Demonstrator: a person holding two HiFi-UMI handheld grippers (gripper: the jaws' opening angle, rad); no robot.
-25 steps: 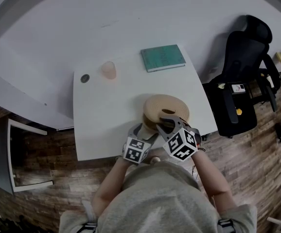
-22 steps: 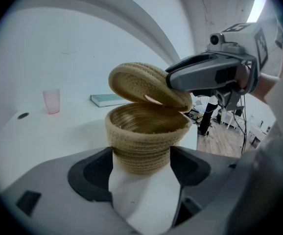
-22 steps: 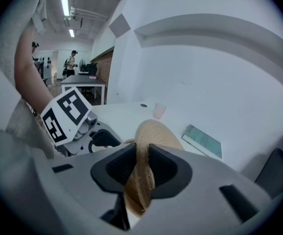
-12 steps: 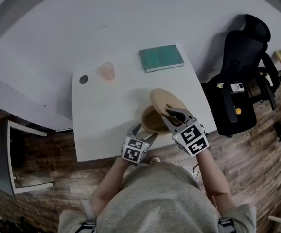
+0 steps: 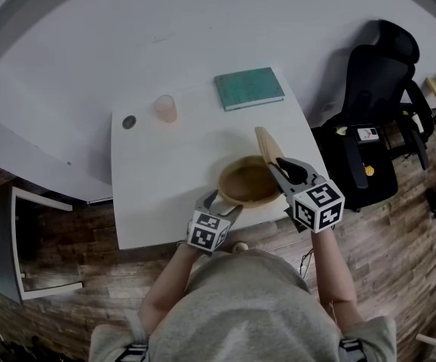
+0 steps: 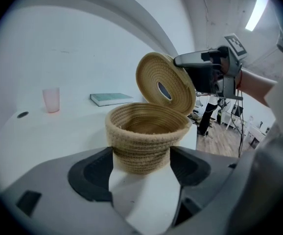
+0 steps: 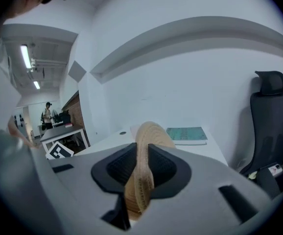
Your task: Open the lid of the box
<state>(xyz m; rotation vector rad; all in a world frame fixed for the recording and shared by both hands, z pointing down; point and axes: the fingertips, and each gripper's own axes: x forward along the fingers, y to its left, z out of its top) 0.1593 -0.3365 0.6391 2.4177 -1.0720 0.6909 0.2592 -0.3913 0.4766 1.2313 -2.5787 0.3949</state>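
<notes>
The box (image 5: 247,184), a round woven basket, stands open near the front edge of the white table (image 5: 161,183), a little right of centre. Its lid (image 5: 266,147) is off and raised on edge, just beyond and to the right of the rim. In the left gripper view the box (image 6: 146,136) shows only its coiled inner wall, and the lid (image 6: 163,82) tilts behind it with a dark oval mark at its centre.

A translucent pink cup (image 5: 166,108) stands upright at the far left of the table; what it holds cannot be made out. A small dark round object (image 5: 130,121) lies just left of the cup. A teal book (image 5: 250,88) lies flat at the far right corner.

The table is set against a white wall (image 5: 203,21). The floor (image 5: 67,277) is of wooden planks, and a black office chair (image 5: 376,89) stands to the right.

The left gripper (image 5: 224,202) reaches in from the near side, its jaws closed on the lower wall of the box, one pad against each side. The right gripper (image 5: 282,164) clamps the lid by its edge; in its own view the lid (image 7: 144,170) stands upright, pinched between both pads.
</notes>
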